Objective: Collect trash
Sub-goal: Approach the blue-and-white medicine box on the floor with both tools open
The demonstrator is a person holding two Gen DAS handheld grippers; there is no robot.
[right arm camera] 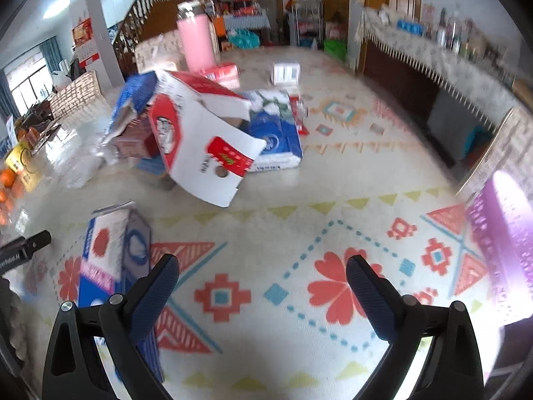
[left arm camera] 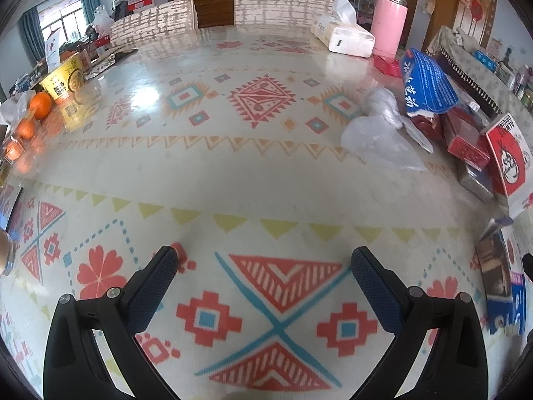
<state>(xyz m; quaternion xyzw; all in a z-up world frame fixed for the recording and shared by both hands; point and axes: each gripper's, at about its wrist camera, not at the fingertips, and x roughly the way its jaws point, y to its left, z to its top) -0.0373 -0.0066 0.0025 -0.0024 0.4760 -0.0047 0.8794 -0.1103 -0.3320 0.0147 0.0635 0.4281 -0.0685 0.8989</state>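
— What litters the glossy patterned tablecloth [left arm camera: 266,180]?

— A torn red-and-white carton [right arm camera: 203,140], crumpled clear plastic bag [left arm camera: 379,133], and a small blue-and-white milk carton [right arm camera: 113,253] just left of the right gripper [right arm camera: 263,276].

— And the jaws?

— Both released wide, empty; the left gripper [left arm camera: 265,268] hangs over bare cloth. A pink thermos [left arm camera: 388,20] stands far back.

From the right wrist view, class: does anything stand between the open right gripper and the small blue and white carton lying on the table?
Nothing visible does. The small carton lies just left of the right gripper.
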